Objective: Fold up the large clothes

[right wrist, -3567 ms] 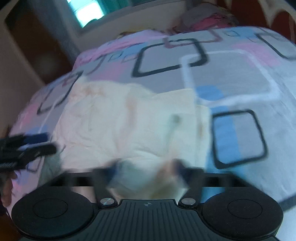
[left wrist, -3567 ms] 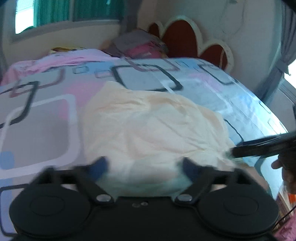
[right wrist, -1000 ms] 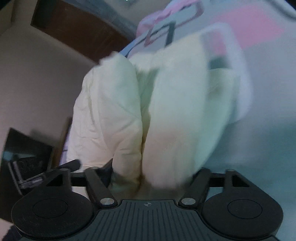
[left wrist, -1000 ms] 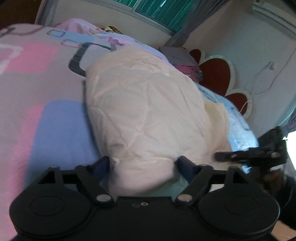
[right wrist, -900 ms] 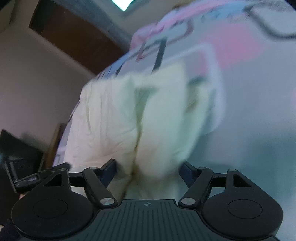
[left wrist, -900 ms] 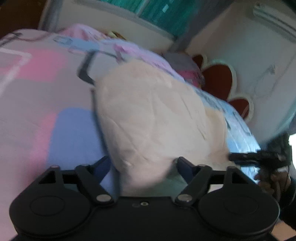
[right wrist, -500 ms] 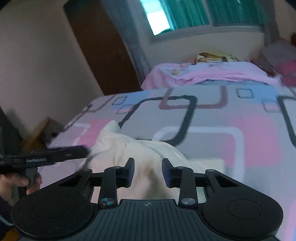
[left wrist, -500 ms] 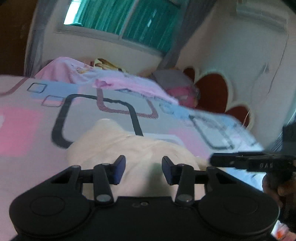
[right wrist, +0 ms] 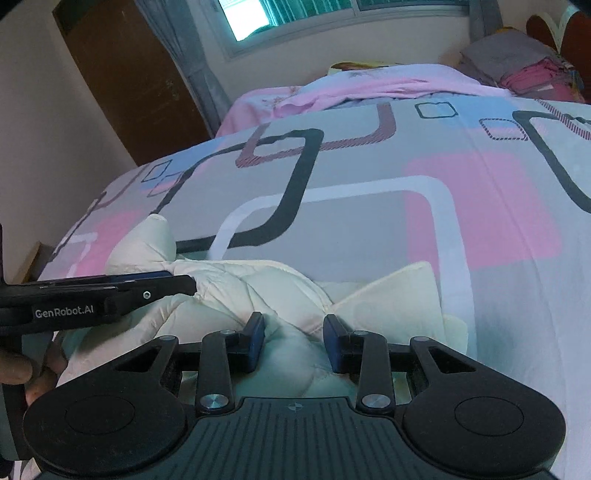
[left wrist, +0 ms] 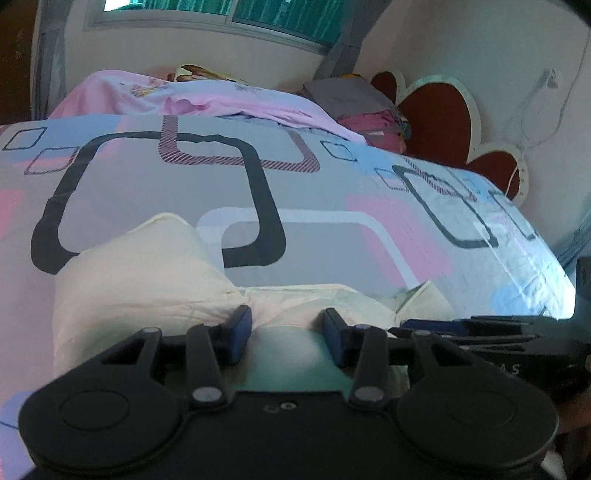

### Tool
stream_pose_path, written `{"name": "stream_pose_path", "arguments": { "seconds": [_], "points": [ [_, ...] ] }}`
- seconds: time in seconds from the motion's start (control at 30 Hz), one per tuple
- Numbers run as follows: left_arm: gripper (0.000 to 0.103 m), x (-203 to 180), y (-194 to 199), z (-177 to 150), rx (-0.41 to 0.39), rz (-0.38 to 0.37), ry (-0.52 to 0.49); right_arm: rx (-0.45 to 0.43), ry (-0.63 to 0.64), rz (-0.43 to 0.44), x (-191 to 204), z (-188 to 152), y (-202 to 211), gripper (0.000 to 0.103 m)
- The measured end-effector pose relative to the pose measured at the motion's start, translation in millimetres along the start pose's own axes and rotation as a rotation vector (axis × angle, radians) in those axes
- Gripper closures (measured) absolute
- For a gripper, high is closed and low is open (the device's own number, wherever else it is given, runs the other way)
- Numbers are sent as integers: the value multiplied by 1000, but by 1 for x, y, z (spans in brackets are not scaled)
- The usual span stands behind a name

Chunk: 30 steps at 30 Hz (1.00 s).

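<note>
Your left tongs sit partly closed with a bulge of the cream quilted garment pinched between the blue pads; your right tongs are the same, narrowed onto a bunched fold of that garment; both sets of pads press into the fabric; the garment lies bunched at the near edge of the bed, on the grey, pink and blue sheet with rounded square outlines; one puffy corner sticks up at the left in the left wrist view, another flat corner points right in the right wrist view; each tool shows in the other's view, the right one coming in from the right edge, the left one from the left edge with your fingers around its grip; pink bedding and a stack of folded clothes lie at the far side by the red headboard; window with green curtain behind
</note>
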<state>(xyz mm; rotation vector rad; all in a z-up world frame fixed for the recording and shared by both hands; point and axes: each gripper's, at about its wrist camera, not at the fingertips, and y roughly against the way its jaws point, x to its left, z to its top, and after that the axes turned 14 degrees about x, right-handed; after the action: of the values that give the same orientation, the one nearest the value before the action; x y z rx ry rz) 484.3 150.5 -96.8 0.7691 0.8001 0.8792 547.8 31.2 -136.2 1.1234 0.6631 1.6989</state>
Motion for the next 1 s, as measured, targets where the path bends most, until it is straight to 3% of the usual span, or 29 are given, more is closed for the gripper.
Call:
{"name": "stream_pose_path", "arguments": {
  "seconds": [0.13,0.27,0.37,0.53,0.67,0.77,0.83,0.9,1.0],
  "points": [
    [60,-13,36,-9,-33,14,-63,-39,24,-33,6,-8,42,69],
    [60,-16,73,-47,-76,-44,-61,-72,97,28,18,-34,84,69],
    [58,-17,71,-69,-60,-16,-87,18,155,-35,23,-50,69,69],
    [61,-15,74,-83,-68,-17,-79,36,115,-40,20,-59,71,69],
    [60,-20,114,-104,-111,-39,-96,-28,117,39,24,-83,117,69],
    [61,-22,130,-132,-100,-83,-67,-17,145,92,31,-113,138,69],
    [62,-21,128,-153,-71,-103,-34,28,163,63,34,-127,131,69],
    [62,-21,118,-173,-42,-42,-29,78,158,33,30,-140,113,69],
    [65,-14,110,-189,-44,2,-1,72,143,40,25,-156,92,69]
  ]
}}
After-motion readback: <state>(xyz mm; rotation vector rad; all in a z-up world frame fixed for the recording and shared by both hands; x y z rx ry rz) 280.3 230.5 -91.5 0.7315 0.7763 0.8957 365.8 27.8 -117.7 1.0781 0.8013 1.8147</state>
